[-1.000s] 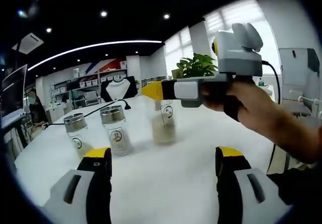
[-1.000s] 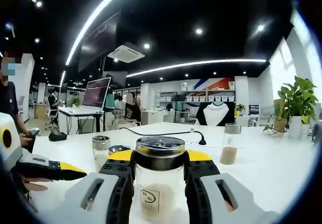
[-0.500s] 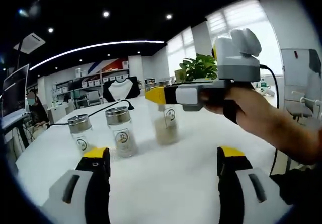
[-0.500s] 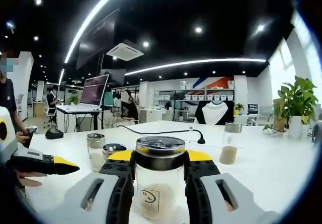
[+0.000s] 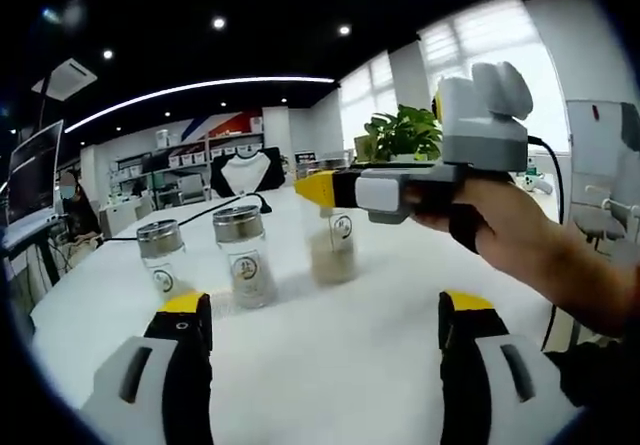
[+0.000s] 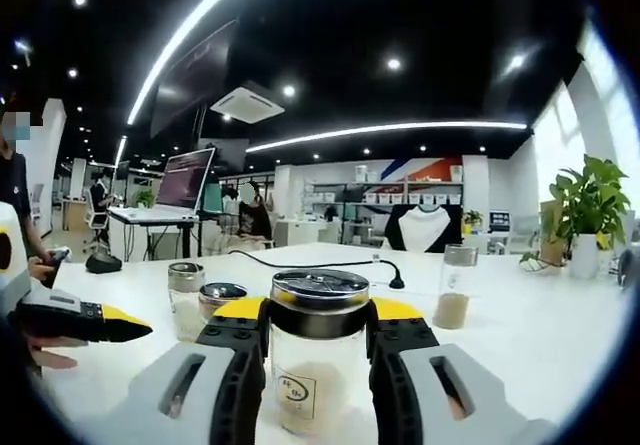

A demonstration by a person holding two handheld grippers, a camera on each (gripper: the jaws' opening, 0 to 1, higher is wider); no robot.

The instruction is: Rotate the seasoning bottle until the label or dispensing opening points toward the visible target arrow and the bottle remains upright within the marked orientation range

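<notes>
A clear seasoning bottle [image 6: 318, 355] with a silver lid and pale powder stands upright on the white table [image 6: 560, 335]. My right gripper [image 6: 318, 315] is shut on it just under the lid, and a small round label [image 6: 292, 389] faces the camera, low and left. In the left gripper view the same bottle [image 5: 331, 249] stands under the yellow tips of the right gripper [image 5: 316, 188], which a hand [image 5: 505, 235] holds from the right. My left gripper [image 5: 323, 305] is open over bare table, short of the bottle; its yellow tip [image 6: 122, 322] enters from the left.
Two more lidded bottles [image 5: 162, 256] [image 5: 245, 256] stand left of the held one, and another bottle [image 6: 455, 285] stands far right. A black cable [image 6: 330, 261] crosses the table's far side. A potted plant [image 6: 585, 215] and a monitor [image 6: 185, 183] stand behind.
Both views have drifted a little with the hands. The right gripper stays shut on the bottle and the left gripper stays open; the bottles have not visibly moved.
</notes>
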